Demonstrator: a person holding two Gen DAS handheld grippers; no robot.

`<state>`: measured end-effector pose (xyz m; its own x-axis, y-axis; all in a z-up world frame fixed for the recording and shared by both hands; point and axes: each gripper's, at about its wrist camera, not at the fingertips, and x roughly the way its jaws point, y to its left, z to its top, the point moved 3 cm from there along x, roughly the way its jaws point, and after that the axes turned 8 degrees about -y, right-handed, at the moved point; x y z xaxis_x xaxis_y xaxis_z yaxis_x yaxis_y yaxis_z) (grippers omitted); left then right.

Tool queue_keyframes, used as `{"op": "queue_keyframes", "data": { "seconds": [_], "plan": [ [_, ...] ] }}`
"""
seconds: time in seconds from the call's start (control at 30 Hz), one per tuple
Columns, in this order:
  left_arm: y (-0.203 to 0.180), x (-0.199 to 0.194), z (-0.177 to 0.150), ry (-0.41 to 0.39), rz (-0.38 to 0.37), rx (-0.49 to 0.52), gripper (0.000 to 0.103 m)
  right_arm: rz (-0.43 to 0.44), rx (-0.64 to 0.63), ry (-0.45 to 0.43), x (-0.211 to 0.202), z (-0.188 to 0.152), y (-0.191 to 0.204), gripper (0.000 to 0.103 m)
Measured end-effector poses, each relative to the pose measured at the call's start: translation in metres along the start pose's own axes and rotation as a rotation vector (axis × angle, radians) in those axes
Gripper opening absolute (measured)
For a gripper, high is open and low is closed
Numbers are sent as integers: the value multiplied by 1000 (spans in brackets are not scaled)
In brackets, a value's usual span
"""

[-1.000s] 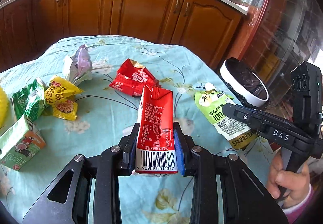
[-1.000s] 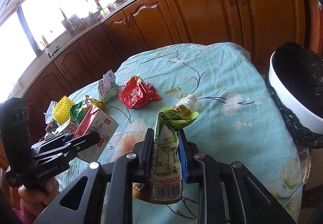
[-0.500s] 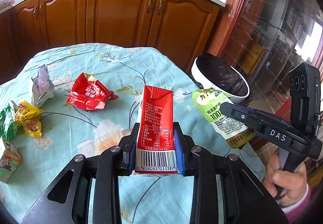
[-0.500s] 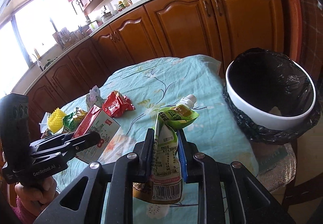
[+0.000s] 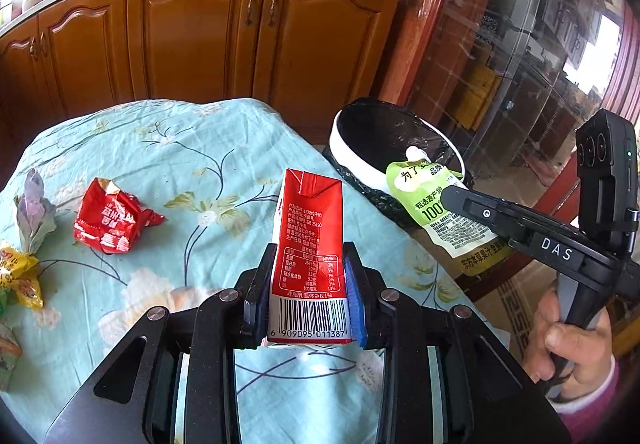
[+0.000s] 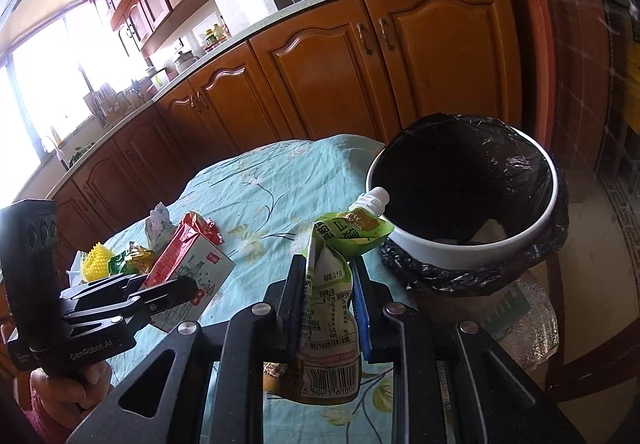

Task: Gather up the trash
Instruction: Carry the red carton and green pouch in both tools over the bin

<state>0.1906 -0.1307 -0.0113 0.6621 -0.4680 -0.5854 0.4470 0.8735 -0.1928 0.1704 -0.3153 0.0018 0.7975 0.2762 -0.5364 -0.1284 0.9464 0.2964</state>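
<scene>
Wooden kitchen cabinets (image 5: 192, 40) stand behind a table (image 5: 208, 148) covered with a light blue flowered cloth. Just past the far right corner of the table stands a white bin (image 6: 472, 240) lined with a black bag; its mouth is open, so trash can fall straight in.

The left hand-held gripper (image 5: 308, 296) pinches a red carton (image 5: 310, 236) by its lower part, and the carton stands upright between the blue pads, above the near right part of the table. The right hand-held gripper (image 6: 328, 304) pinches a green pouch (image 6: 332, 292) near its middle. The pouch is soft, so its top with the white spout folds forward and its bottom hangs below the pads. In the left wrist view the pouch (image 5: 436, 204) is at the near rim of the bin (image 5: 344, 148), beyond the right edge of the table. A person's hand (image 5: 572, 348) with a pink sleeve holds the handle of this gripper.

I judge that both items are lifted off the cloth and are on the way to the bin, the pouch closer to it than the carton. Each gripper carries one piece, which seems to save a trip.

More trash lies on the table: a red wrapper (image 5: 108, 220) near the middle, a pale crumpled wrapper (image 5: 34, 212) and a yellow wrapper (image 5: 20, 276) toward the left edge. A yellow spiky ball (image 6: 96, 260) is also there; I cannot tell if it is trash.

The next move probably needs each item fully over the bin's mouth before the pads let go, because the light pouch could catch on the rim.
</scene>
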Motion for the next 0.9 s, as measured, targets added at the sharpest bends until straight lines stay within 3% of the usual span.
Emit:
{"op": "queue_keyframes", "data": {
  "seconds": [0.9],
  "plan": [
    [-70, 62, 67, 19, -102, 153, 29, -99, 39, -58, -8, 43, -74, 22]
  ]
}}
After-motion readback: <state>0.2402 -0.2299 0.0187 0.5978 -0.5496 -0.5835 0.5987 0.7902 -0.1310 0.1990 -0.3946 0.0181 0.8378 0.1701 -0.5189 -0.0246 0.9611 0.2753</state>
